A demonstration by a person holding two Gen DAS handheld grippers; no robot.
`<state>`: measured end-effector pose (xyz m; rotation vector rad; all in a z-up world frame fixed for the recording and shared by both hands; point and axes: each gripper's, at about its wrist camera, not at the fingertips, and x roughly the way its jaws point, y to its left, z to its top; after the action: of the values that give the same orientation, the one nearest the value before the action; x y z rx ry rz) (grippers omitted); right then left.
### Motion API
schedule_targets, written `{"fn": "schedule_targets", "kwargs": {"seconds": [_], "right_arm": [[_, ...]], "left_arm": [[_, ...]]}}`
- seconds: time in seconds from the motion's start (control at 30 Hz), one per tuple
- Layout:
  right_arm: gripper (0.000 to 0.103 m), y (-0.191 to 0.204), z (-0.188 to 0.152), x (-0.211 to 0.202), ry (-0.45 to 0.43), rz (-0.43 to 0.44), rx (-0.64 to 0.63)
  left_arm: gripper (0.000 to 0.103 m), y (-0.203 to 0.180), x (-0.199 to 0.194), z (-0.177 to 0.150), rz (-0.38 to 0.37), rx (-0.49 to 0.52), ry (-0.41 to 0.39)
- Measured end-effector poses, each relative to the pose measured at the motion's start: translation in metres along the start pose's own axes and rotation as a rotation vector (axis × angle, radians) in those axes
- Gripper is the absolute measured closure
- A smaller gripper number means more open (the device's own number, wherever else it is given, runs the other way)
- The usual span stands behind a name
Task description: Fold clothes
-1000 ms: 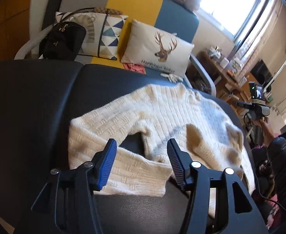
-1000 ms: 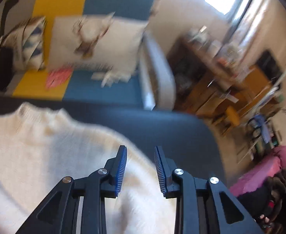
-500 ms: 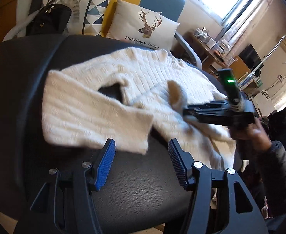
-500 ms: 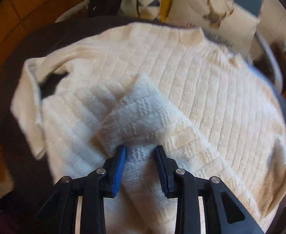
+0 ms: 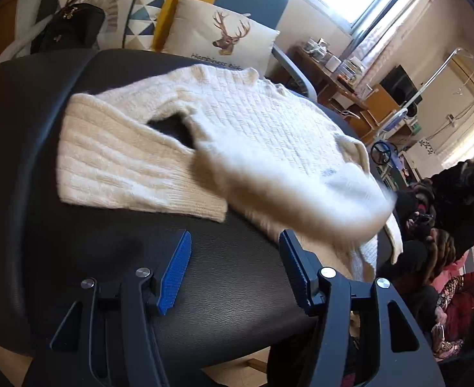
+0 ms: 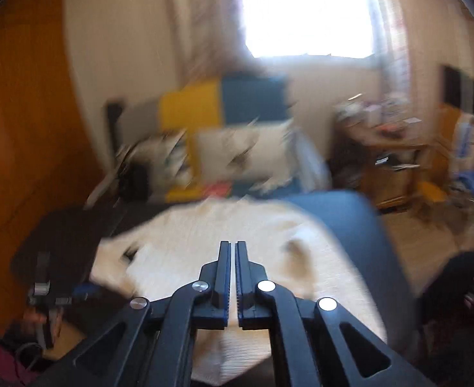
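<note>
From the left wrist view, the left gripper (image 5: 235,251) is tilting downward over the near edge of the dark padded surface (image 5: 230,293). Its 2 blue-padded fingers (image 5: 175,271) are standing apart with nothing between them, only bare black padding showing in the gap. The cream knitted sweater (image 5: 256,119) is lying spread on that surface just beyond the fingertips. 1 sleeve (image 5: 124,174) is folded across toward the near side, its ribbed cuff lying flat, with a small dark gap showing where it bends away from the body. On the right, another part of the sweater is blurring, so its exact lie there is unclear, and its right edge is hanging over the rim. Behind the surface, a deer cushion (image 5: 224,38) and a triangle-patterned cushion (image 5: 130,16) are leaning on a yellow and blue sofa, beside a black handbag (image 5: 69,27).

From the right wrist view, the picture is smearing heavily. The right gripper (image 6: 232,254) is pointing out over the sweater (image 6: 224,242) from above, well clear of it. Its fingers have just been closing and are now pressed nearly together, with nothing between them. The sweater is lying pale and wide on the dark surface below. At the lower left, the left gripper (image 6: 75,290) is showing as a dim shape near the sweater's edge.
</note>
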<state>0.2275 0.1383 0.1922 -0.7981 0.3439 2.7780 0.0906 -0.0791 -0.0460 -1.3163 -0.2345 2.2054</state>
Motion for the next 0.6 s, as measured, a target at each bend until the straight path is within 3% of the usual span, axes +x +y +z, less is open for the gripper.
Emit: {"fn": "schedule_targets", "kwargs": {"seconds": [0.03, 0.07, 0.1, 0.2, 0.3, 0.37, 0.43, 0.6], "right_arm": [[0.079, -0.011, -0.006, -0.009, 0.028, -0.039, 0.027], [0.075, -0.022, -0.012, -0.017, 0.057, -0.078, 0.055], [0.075, -0.029, -0.022, -0.015, 0.092, -0.085, 0.078], [0.075, -0.025, -0.084, 0.041, 0.326, -0.012, 0.128], [0.077, 0.004, -0.149, 0.11, 0.507, 0.029, 0.064], [0.077, 0.022, -0.182, 0.142, 0.573, 0.068, 0.03], [0.077, 0.038, -0.196, 0.16, 0.57, 0.06, -0.022], [0.077, 0.053, -0.189, 0.201, 0.553, 0.052, -0.08]], "left_arm": [[0.043, -0.002, 0.003, 0.0, -0.004, -0.002, 0.006], [0.043, -0.002, 0.007, 0.001, -0.009, -0.014, 0.016], [0.043, -0.003, 0.01, 0.001, -0.024, -0.027, 0.028], [0.043, -0.01, 0.016, 0.0, -0.082, -0.043, 0.054], [0.043, -0.033, 0.022, -0.009, -0.057, 0.055, 0.081], [0.043, -0.05, 0.025, -0.02, -0.05, 0.136, 0.106], [0.043, -0.064, 0.027, -0.03, -0.056, 0.198, 0.125], [0.043, -0.088, 0.032, -0.05, -0.071, 0.283, 0.161]]}}
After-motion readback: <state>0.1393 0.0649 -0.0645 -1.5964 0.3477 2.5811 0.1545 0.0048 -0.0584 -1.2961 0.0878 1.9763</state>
